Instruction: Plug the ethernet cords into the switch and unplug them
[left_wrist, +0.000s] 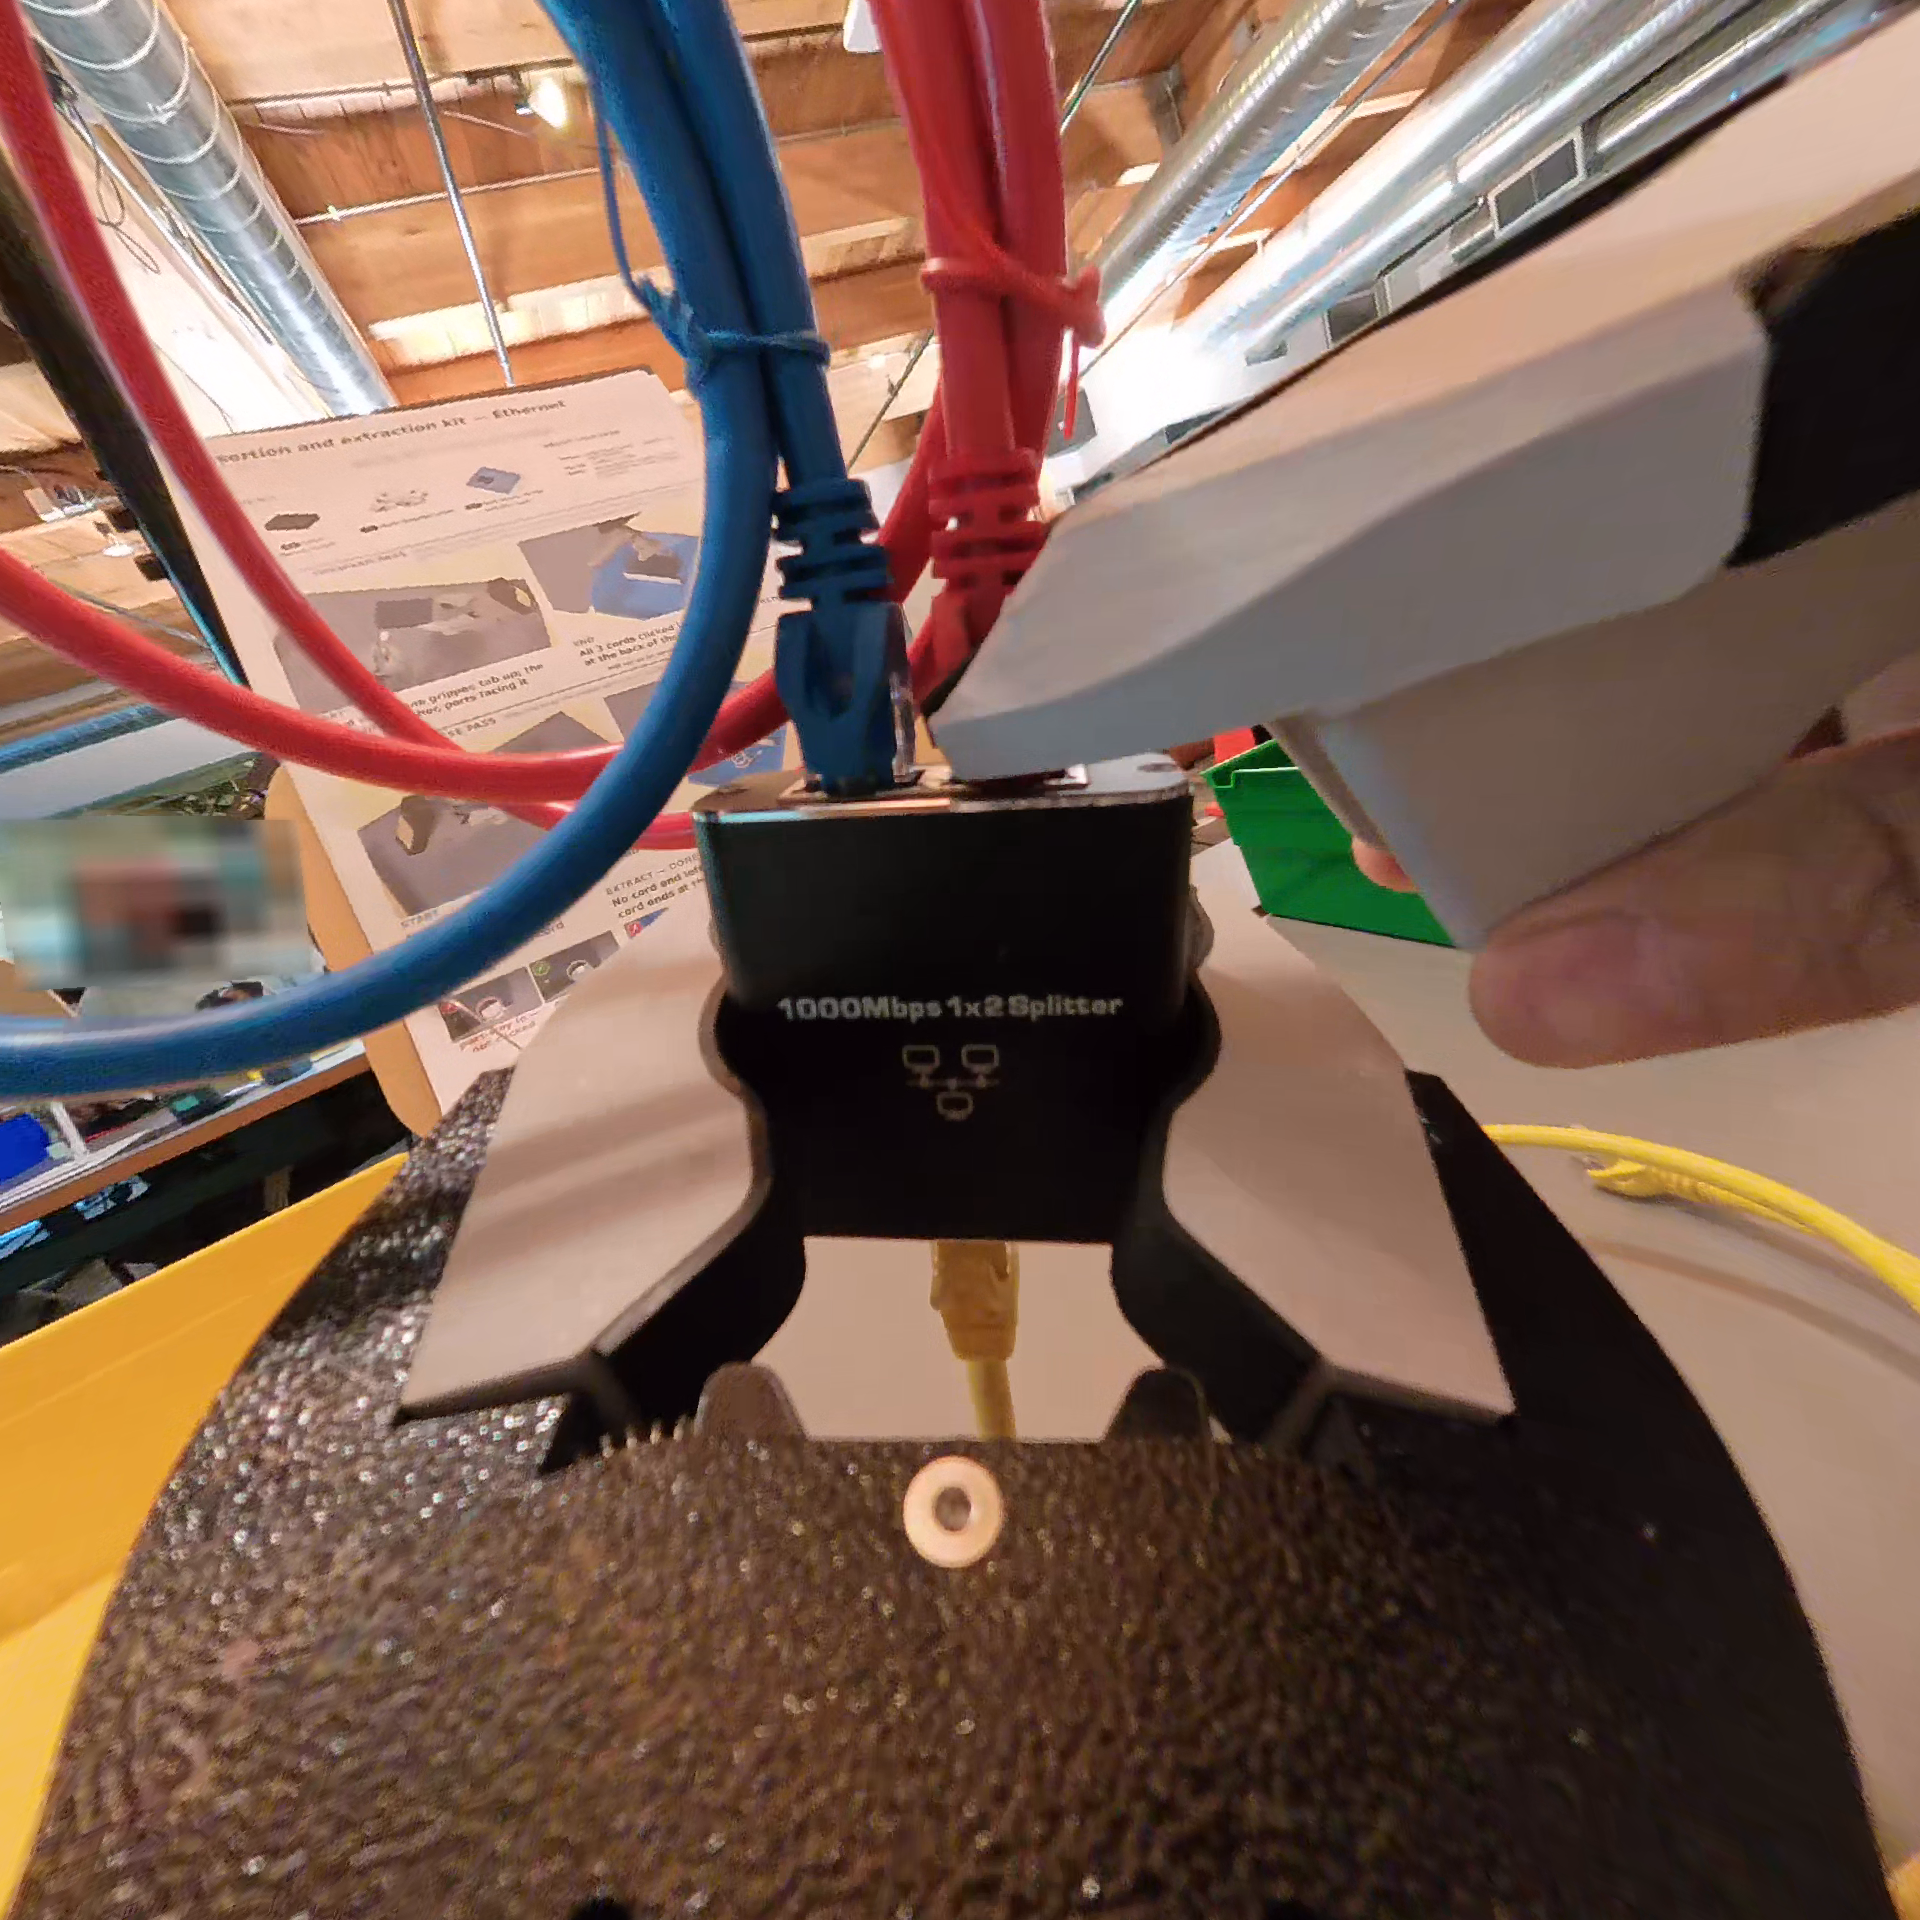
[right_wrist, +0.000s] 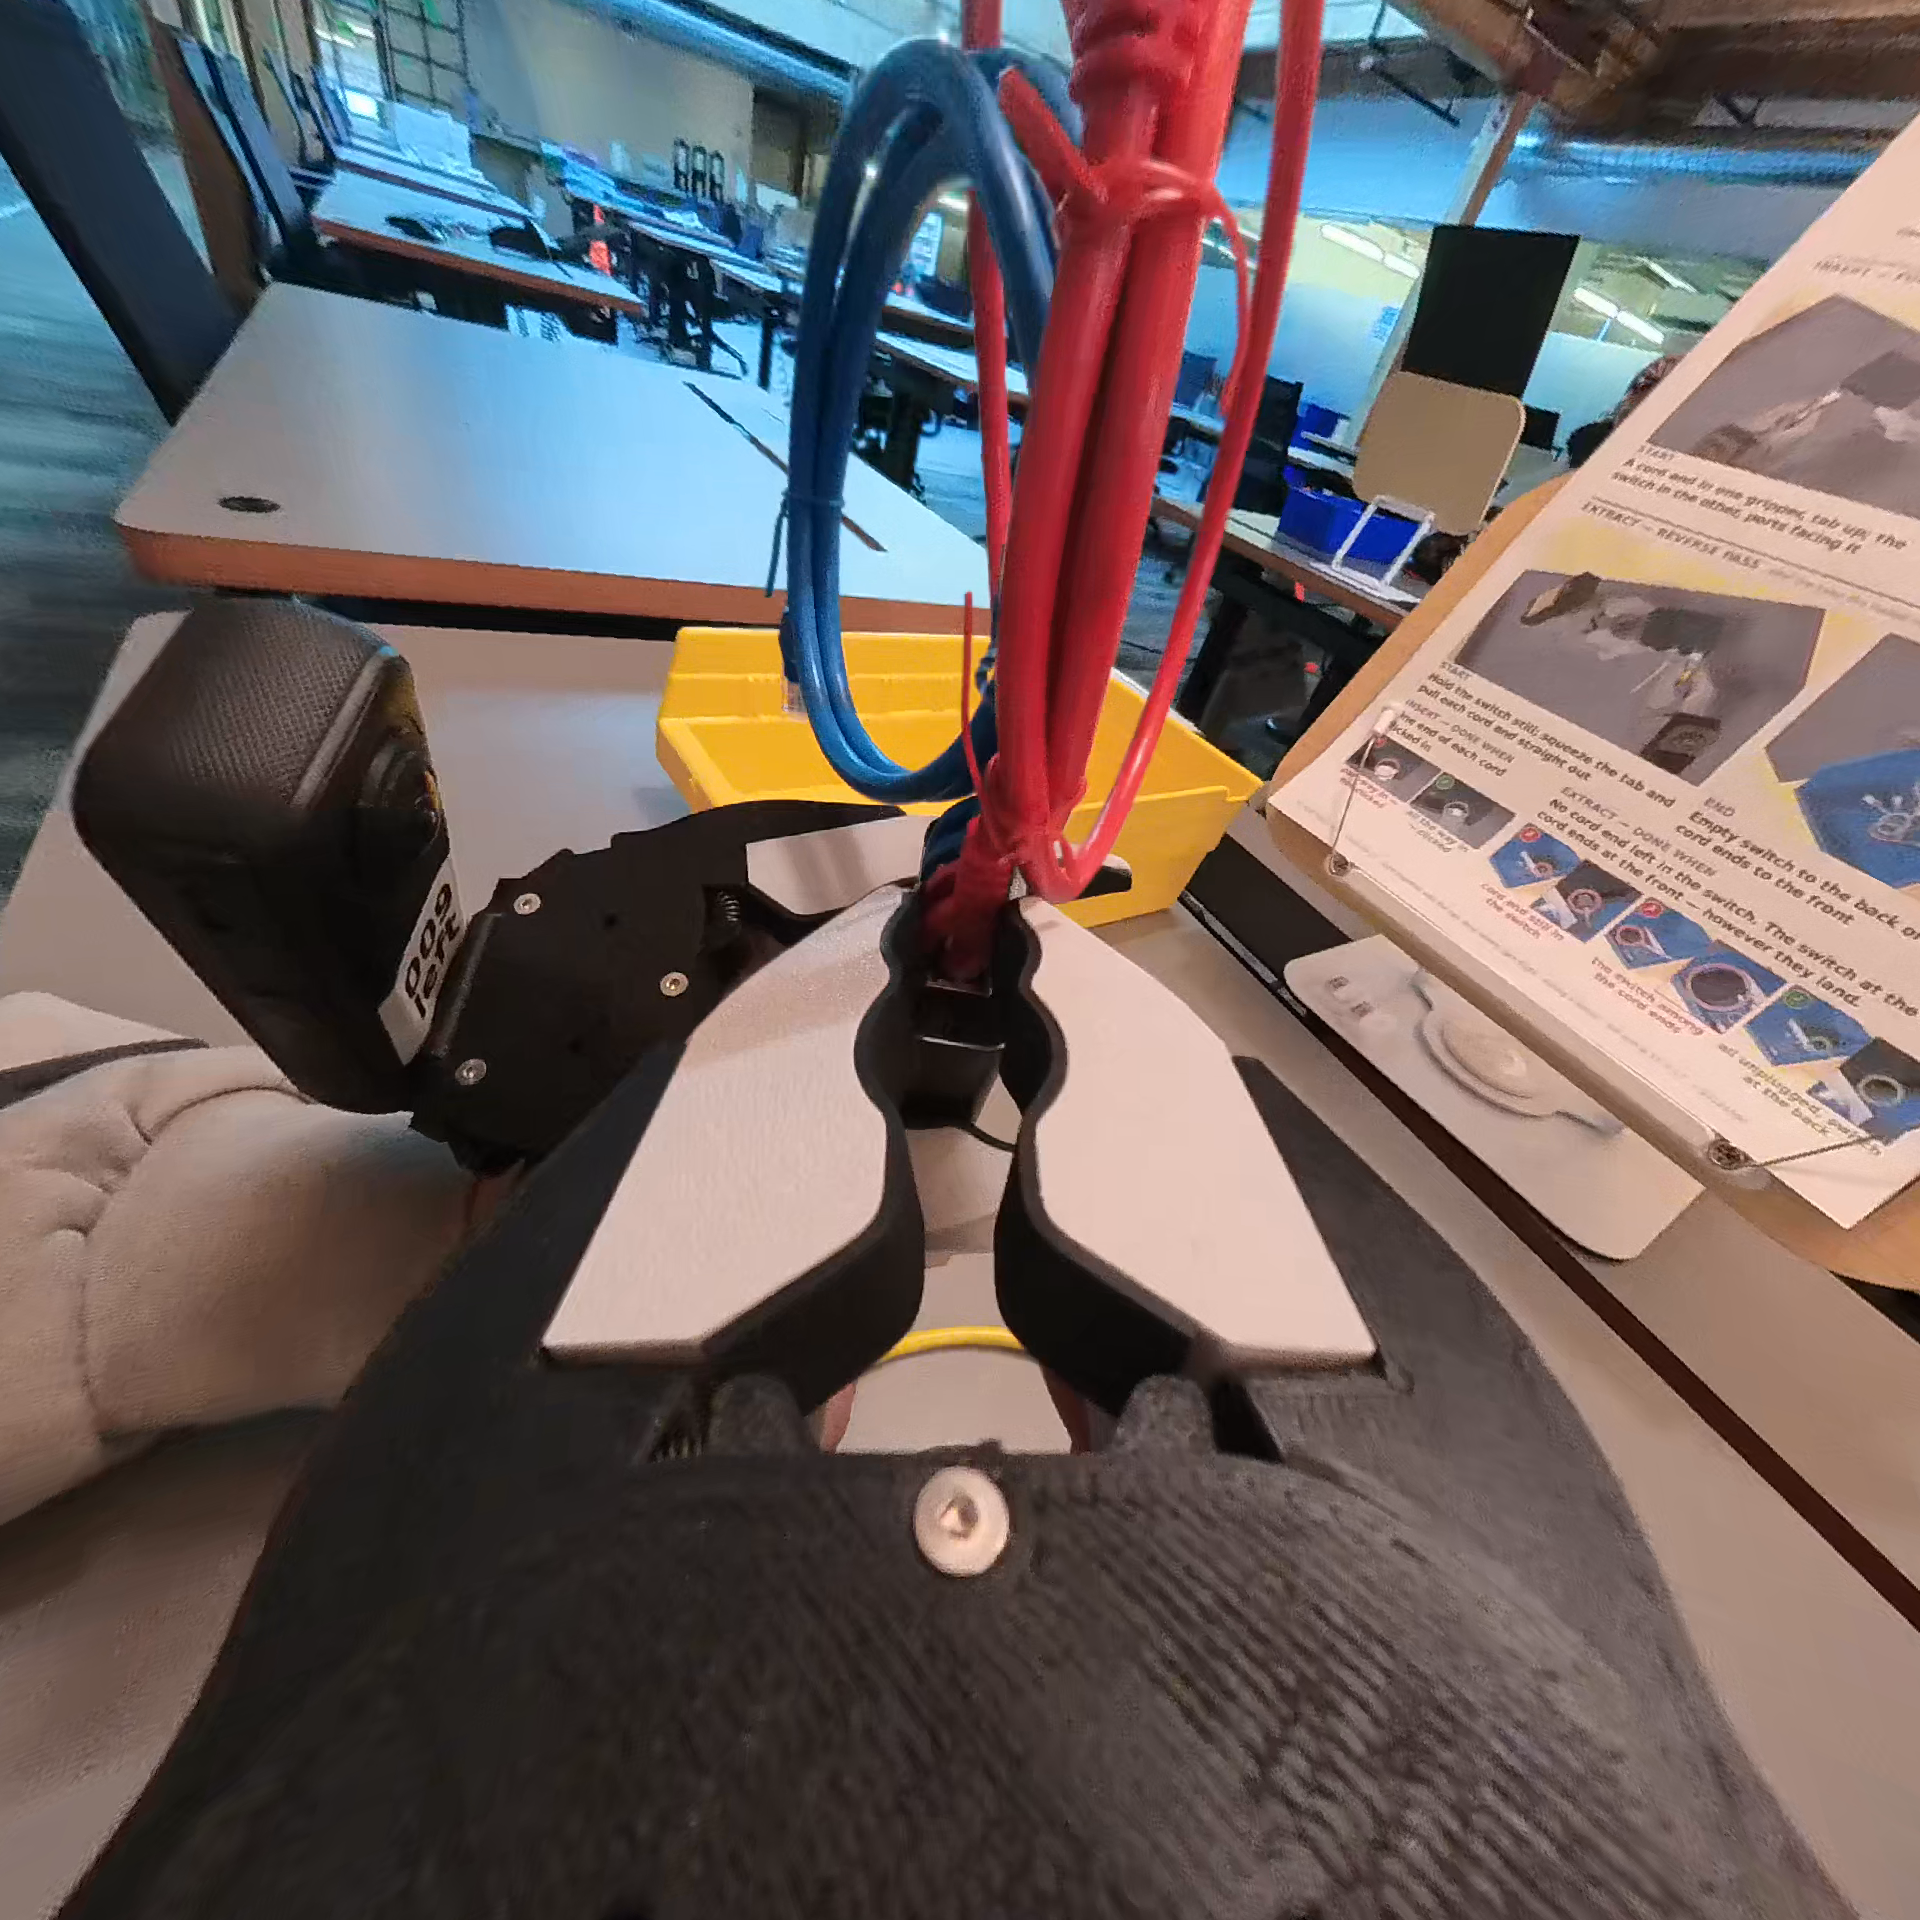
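Switch, small rigid light box, is pinched by left hand-held gripper above the surface; blue cord sits plugged in. Right hand-held gripper is clamped on red cord plug; stiff boot judged best hold, tab fragile

The left gripper is clamped, fingers pointing upward. The right gripper is pinched nearly closed just above it, a thumb on its side.
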